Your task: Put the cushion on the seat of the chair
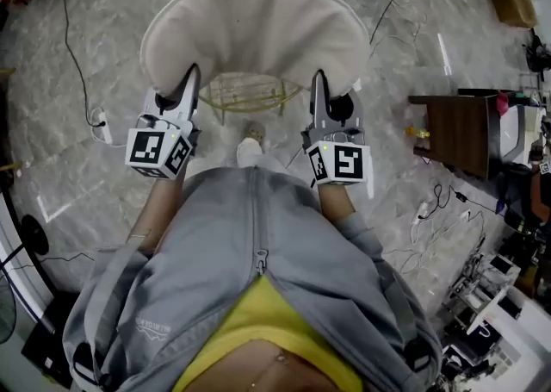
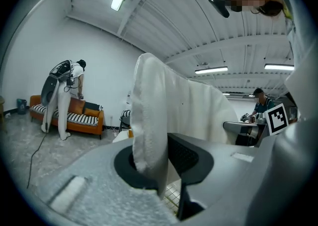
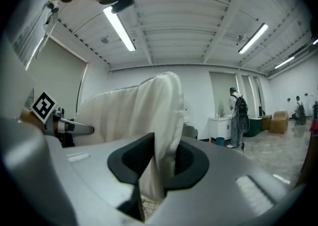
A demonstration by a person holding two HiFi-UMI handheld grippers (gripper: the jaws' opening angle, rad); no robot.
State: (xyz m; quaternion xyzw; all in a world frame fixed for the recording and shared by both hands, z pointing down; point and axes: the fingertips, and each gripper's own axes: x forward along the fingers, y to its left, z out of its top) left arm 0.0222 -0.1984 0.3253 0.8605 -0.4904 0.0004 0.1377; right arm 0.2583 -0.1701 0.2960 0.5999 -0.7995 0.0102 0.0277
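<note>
Left claw [image 2: 155, 164], right claw [image 3: 158, 163] pinch cushion [image 1: 258, 24].

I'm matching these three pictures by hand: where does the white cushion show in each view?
Head view: cushion at top centre, spanning from the left gripper to the right gripper.
Left gripper view: centre, rising from the jaws that pinch its edge.
Right gripper view: centre, pinched likewise.
Shared landmark: the chair's gold wire grid just below the cushion.

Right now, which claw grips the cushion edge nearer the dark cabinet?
The right claw, on the cushion edge toward the cabinet; the left claw grips the opposite edge.
</note>
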